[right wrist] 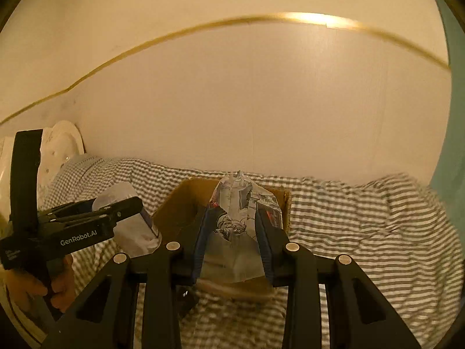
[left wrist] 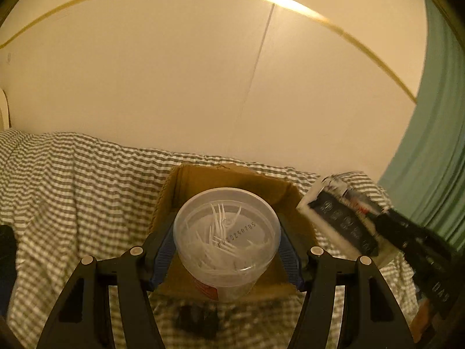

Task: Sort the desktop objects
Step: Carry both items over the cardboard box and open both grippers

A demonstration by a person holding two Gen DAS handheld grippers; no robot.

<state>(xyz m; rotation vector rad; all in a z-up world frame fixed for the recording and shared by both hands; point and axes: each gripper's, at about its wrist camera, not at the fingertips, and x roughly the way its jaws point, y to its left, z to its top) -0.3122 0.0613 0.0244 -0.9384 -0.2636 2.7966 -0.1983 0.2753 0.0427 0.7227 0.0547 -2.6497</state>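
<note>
On the checked bed cover (left wrist: 72, 180), open cardboard box (left wrist: 203, 180) sits just beyond both tongs. Left tongs (left wrist: 225, 247) pinch clear lidded tub (left wrist: 225, 232); right tongs (right wrist: 234, 241) pinch printed foil packet (right wrist: 238, 218), both w/ box behind.

I'm seeing the cardboard box (left wrist: 232, 180) sitting on the checked cloth (left wrist: 72, 180), close before the wall (left wrist: 174, 87). My left gripper (left wrist: 226, 247) is holding the floss-pick tub (left wrist: 225, 232) in front of and over the box. To its right, my right gripper (right wrist: 232, 229) is holding the printed packet (right wrist: 238, 203) over the same box. A curtain (left wrist: 430, 145) is hanging at far right.
</note>
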